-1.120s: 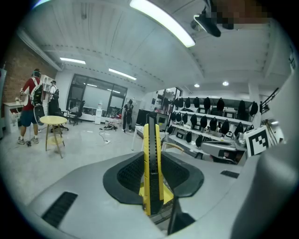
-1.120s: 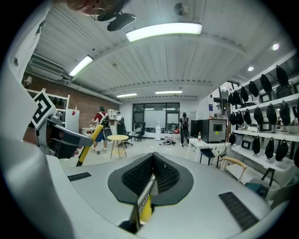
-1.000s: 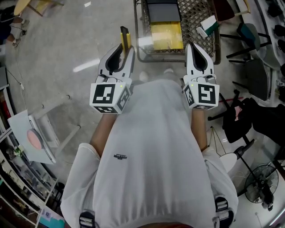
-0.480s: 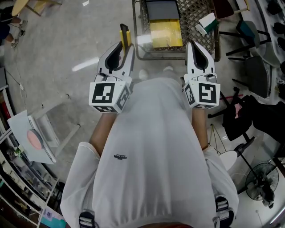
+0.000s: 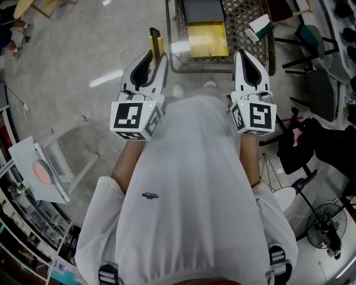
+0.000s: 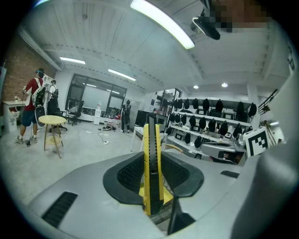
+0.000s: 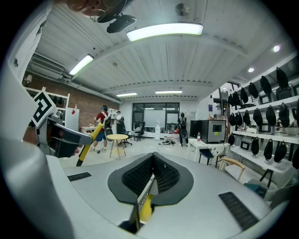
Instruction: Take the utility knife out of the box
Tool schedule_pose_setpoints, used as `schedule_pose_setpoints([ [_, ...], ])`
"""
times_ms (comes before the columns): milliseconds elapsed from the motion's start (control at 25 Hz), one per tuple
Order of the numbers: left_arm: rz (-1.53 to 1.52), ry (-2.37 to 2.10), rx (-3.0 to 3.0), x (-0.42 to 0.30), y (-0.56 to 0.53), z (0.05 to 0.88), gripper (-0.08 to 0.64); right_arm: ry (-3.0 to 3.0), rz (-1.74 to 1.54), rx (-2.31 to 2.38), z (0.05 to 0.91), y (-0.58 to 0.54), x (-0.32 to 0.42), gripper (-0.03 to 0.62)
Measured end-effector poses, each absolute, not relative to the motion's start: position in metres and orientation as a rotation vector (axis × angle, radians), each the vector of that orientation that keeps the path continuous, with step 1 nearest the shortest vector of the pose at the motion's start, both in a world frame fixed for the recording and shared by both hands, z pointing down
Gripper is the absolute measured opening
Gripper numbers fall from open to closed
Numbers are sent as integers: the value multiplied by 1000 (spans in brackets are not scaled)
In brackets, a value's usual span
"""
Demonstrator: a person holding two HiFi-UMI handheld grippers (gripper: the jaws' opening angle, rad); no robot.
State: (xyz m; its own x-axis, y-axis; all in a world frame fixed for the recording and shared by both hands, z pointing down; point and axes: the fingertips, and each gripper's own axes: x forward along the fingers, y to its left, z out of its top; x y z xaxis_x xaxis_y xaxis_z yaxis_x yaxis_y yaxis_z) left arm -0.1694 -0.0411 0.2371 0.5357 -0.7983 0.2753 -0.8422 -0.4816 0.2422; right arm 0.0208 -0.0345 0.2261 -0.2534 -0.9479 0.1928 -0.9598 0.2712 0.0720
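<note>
Where the person stands: a white shirt [image 5: 189, 183] fills the lower head view, with both forearms held level and pointing toward 12 o'clock
Left gripper [image 5: 157, 58]: at 11 o'clock, clamped on the utility knife [image 5: 156, 42], whose yellow and black body sticks out past the jaw tips, outside the cart
Left gripper view only: the knife stands upright between the ribbed pads, a black strip running down its yellow body; the other gripper's marker cube [image 6: 258, 140] shows at 3 o'clock
Right gripper [image 5: 243, 58]: at 1 o'clock, jaws pressed together with nothing between them
Right gripper view only: the pads meet along a thin seam with a sliver of yellow showing below; the left gripper appears at 9 o'clock, its knife tilted
Wire cart [image 5: 245, 14]: on the floor at 12 o'clock, just beyond both grippers
Cart contents: a yellow box [image 5: 207, 42] nearest, a dark grey box [image 5: 204, 11] just behind it, a small white and green box [image 5: 259, 28] toward 1 o'clock
Floor to the side: chairs [image 5: 317, 83] at 2 o'clock, a floor fan [image 5: 325, 228] at 4 o'clock
Far room: a round table [image 7: 117, 137] with people beside it, seen only from the grippers
</note>
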Motion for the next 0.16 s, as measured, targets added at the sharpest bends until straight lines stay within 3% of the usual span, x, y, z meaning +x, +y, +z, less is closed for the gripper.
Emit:
schedule_pose_setpoints([
  [160,174,-1350,2430,-170,-42,239,107,-2337,92,1785,228,-35,20,-2],
])
